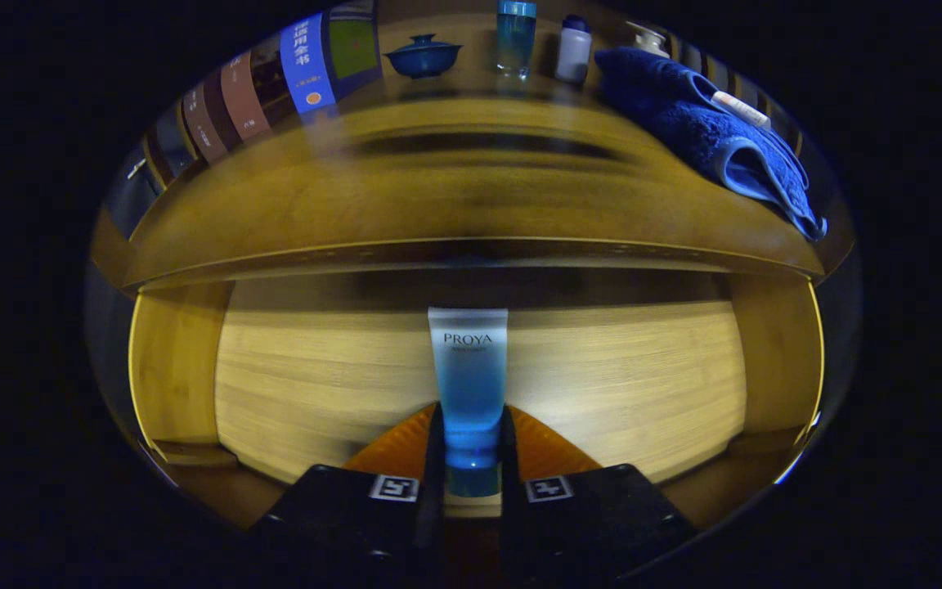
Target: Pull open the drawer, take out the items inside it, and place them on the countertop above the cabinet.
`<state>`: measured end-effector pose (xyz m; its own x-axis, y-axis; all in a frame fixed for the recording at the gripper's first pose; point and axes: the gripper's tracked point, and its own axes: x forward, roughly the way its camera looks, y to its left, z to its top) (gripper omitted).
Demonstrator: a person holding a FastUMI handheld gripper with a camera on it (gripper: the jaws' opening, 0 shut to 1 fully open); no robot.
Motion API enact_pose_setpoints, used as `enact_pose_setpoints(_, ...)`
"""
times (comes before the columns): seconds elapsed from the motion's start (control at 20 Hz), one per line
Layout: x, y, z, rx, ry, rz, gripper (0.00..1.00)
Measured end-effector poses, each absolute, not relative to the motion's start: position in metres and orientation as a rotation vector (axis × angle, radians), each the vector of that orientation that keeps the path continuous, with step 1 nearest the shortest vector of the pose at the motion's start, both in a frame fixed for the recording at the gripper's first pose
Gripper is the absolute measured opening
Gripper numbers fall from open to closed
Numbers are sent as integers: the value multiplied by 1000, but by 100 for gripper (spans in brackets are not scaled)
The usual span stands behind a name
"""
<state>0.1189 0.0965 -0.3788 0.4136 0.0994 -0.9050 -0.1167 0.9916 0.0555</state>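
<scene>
In the gripper view, over the open drawer:
Gripper (471,438): its two fingers are closed in on the blue tube, one pressing each side of the tube's lower end near the cap.
Blue tube (468,368): a translucent blue squeeze tube with a pale upper part bearing print; it stands out ahead of the fingers, cap end between them, flat end pointing toward the back of the drawer.
Drawer (177,360): pulled open, light wooden floor and side walls; the tube is inside its outline, whether it touches the floor cannot be told.
Countertop (471,196): wooden cabinet top, beyond and above the drawer.
Blue towel (708,131): crumpled on the countertop's right side, with a small white tube (739,109) lying on it.
Blue lidded bowl (423,56): at the back of the countertop, left of centre.
Clear blue bottle (515,37): upright beside the bowl.
White bottle (574,49): just right of the blue bottle.
Pump bottle (648,37): behind the towel, partly hidden.
Books (275,82): a row standing at the back left.
</scene>
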Motion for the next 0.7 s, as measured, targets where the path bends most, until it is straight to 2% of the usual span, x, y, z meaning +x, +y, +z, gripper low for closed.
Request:
enact_pose_setpoints(0.05, 114, 97, -376, -35, 1127, 126, 32)
enact_pose_setpoints(0.4, 79, 94, -300, -100, 1031, 31, 32)
enact_pose_setpoints(0.6, 85, 83, -246, -143, 979, -14, 32)
enact_pose_setpoints(0.7, 109, 89, -226, -119, 944, 4, 32)
